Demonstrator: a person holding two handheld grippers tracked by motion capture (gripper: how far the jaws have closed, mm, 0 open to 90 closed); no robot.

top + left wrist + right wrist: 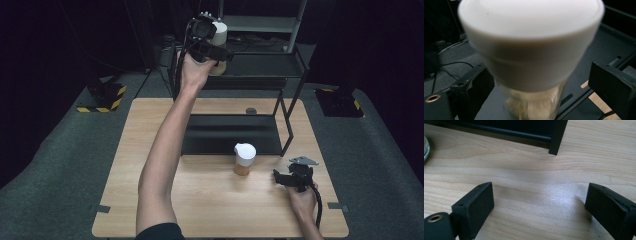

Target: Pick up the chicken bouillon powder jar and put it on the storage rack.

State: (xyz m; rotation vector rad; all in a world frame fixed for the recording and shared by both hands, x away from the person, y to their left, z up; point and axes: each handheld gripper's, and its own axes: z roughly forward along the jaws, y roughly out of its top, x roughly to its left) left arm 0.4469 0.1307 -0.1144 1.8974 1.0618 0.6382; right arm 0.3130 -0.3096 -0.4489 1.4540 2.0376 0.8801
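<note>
A glass jar [220, 31] with a white lid and pale contents is at the left end of the black rack's upper shelf [265, 65] and seems to rest on it. My left gripper [219, 54], held high by a raised arm, straddles it. In the left gripper view the jar [531, 50] looms close and blurred between the jaws of the left gripper [539, 85], with a gap on each side, so it is open. A second white-lidded jar [244, 158] stands on the wooden table. To its right, my right gripper [279, 177] rests low, open and empty [539, 202].
The black metal rack has a lower shelf [230, 135] on the table; its front leg [557, 137] is just ahead of the right gripper. A glass rim [426, 147] shows at the left edge of the right gripper view. Dark floor surrounds the table [150, 200].
</note>
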